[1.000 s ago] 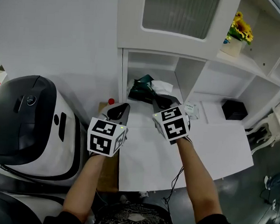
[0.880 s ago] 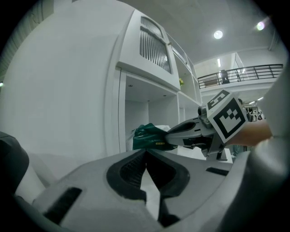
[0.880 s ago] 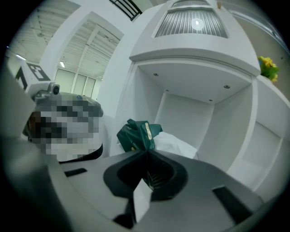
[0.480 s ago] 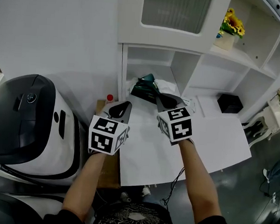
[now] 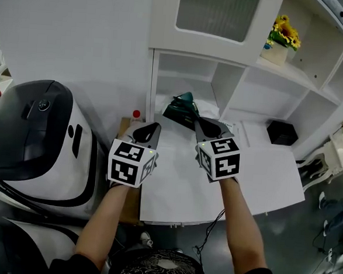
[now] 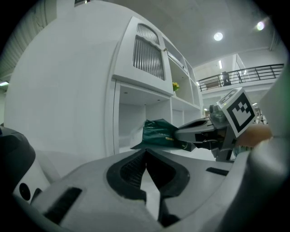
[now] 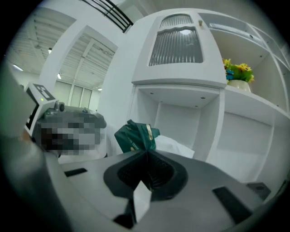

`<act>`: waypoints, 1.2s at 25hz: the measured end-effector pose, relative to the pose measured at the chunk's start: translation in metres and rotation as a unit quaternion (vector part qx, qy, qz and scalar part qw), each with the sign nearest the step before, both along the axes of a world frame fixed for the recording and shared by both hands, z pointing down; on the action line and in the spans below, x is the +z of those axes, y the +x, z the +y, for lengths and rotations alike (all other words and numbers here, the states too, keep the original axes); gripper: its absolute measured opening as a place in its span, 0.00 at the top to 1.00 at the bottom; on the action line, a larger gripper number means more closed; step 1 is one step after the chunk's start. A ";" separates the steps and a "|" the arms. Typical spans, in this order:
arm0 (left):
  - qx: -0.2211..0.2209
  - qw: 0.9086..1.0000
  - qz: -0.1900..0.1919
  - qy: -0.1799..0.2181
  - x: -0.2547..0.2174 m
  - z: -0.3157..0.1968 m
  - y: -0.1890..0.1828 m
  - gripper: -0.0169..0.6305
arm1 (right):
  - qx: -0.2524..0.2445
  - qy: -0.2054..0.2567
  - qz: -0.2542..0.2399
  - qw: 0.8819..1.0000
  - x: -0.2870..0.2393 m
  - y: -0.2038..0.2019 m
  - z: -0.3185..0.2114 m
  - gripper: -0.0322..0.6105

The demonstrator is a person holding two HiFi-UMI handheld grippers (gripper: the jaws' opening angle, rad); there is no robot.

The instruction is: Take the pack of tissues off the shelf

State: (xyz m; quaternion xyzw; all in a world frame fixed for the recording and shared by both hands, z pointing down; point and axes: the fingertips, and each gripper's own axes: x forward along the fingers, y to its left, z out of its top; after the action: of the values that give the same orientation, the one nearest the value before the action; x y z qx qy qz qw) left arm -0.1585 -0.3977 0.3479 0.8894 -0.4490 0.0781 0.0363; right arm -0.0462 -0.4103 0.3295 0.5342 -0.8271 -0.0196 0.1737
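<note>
Right gripper (image 7: 146, 152): jaws closed, pinching an edge of the pack of tissues (image 7: 136, 137).
Left gripper (image 6: 145, 153): jaws together, empty, held just beside the right one above the counter (image 5: 174, 180).
Pack of tissues: green, at the mouth of the shelf's (image 5: 154, 79) lower-left compartment.
Progress: grasp looked made; bringing the pack fully clear of the shelf was left.

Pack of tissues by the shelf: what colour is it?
The soft pack of tissues is dark green with gold print, clearest in the right gripper view.
</note>
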 end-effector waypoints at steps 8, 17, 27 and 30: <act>-0.049 0.999 -0.006 0.001 -0.003 0.041 0.011 0.96 | -0.053 0.012 -0.015 0.998 -0.010 0.004 0.038 0.93; -0.118 0.993 -0.021 0.009 -0.009 0.095 -0.012 0.96 | -0.103 0.017 -0.044 0.994 -0.011 -0.007 0.078 0.93; -0.183 0.983 -0.028 0.013 -0.010 0.139 -0.041 0.96 | -0.151 0.012 -0.067 0.986 -0.004 -0.029 0.109 0.93; -0.198 0.980 -0.028 0.013 -0.008 0.151 -0.046 0.96 | -0.161 0.010 -0.070 0.984 -0.002 -0.031 0.117 0.93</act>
State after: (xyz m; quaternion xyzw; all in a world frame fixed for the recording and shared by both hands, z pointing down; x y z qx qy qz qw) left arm -0.2047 -0.2471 0.3396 0.7808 -0.6180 0.0883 0.0271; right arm -0.0771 -0.2935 0.3272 0.3959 -0.9121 -0.0186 0.1045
